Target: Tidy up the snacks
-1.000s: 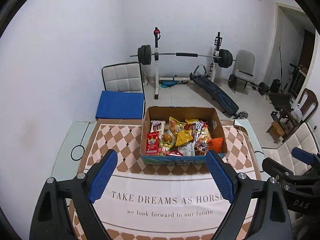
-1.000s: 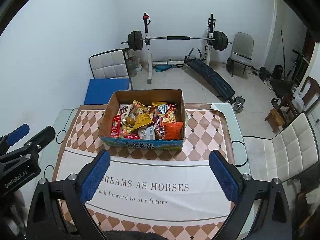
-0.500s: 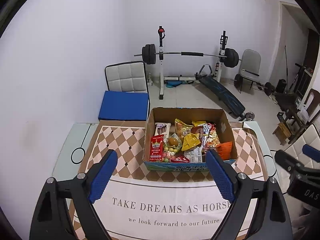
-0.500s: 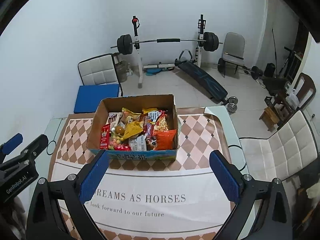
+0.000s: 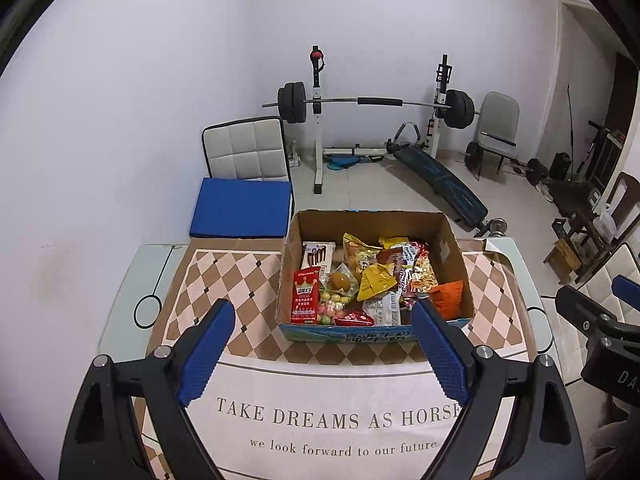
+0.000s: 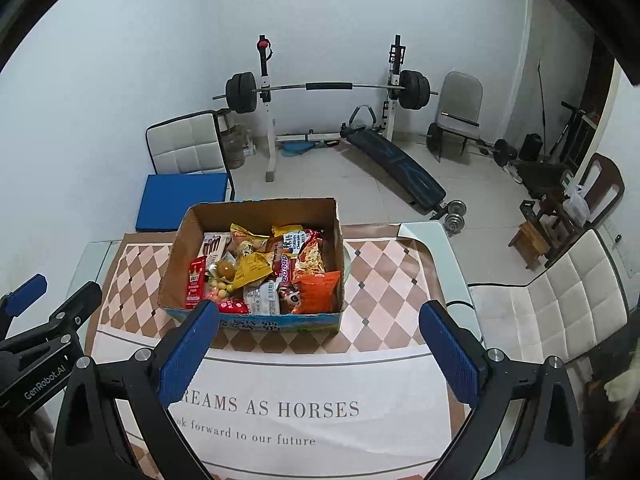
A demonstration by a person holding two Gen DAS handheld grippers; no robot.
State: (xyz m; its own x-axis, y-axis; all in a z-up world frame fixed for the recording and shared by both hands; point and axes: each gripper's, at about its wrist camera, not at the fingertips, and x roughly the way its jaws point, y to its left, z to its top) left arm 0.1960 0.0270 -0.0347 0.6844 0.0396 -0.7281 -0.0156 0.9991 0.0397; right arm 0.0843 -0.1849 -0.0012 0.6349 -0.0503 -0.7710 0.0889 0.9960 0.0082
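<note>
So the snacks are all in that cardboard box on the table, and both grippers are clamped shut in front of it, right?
Not quite. The snacks are in the cardboard box on the table, but both the left gripper and the right gripper stand wide open and hold nothing, as each wrist view shows.

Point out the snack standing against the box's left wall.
The red carton with a crown printed on it; the other snacks lie heaped further right in the box.

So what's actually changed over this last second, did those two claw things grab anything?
No grab. Both cameras shifted, so the brown cardboard snack box sits slightly differently in each view. The left gripper and right gripper are open and empty as before, and the snacks lie unmoved on the checkered tablecloth.
</note>
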